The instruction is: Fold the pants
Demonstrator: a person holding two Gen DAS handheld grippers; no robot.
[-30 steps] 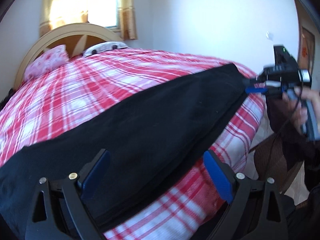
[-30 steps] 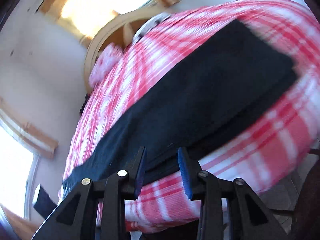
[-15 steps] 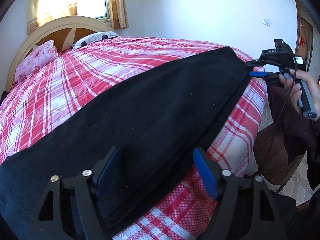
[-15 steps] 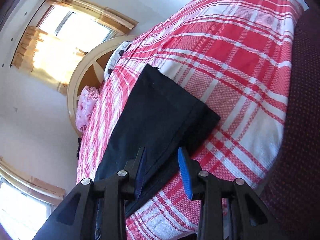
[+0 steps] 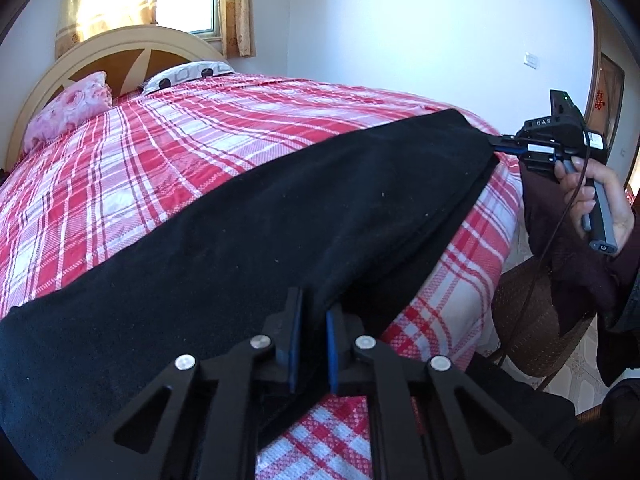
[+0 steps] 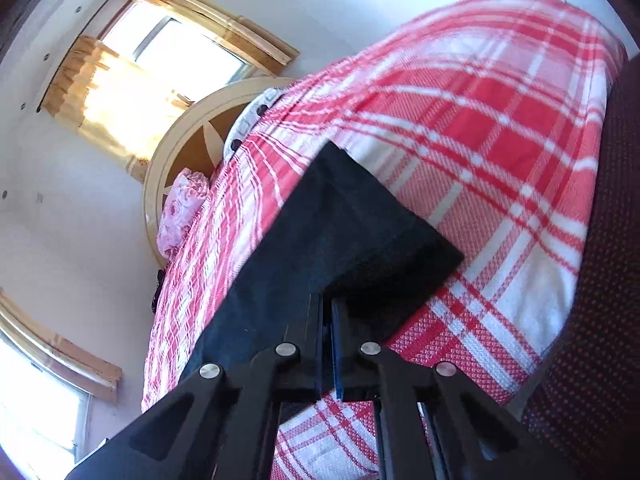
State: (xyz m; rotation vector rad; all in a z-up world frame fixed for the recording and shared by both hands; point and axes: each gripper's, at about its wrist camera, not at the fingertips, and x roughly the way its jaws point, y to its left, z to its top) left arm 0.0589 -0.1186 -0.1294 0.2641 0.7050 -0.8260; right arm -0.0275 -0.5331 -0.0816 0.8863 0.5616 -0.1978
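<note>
Both tools have clamped since earlier: the left tool (image 5: 311, 312) pinches the long black fabric pants (image 5: 248, 232) on the red-and-white plaid bed (image 5: 160, 152), the right tool (image 6: 326, 308) their other end.

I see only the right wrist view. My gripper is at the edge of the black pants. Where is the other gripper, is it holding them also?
Observer: Yes. In the left wrist view the left gripper is shut on the near edge of the black pants, which lie lengthwise along the bed.
Operator: Is my right gripper really gripping?
Observer: From the left view, the right gripper has its tips pinched on the far end corner of the pants.
Operator: Is something beside the bed near me?
Observer: A brown woven basket stands on the floor under the person's right hand.
</note>
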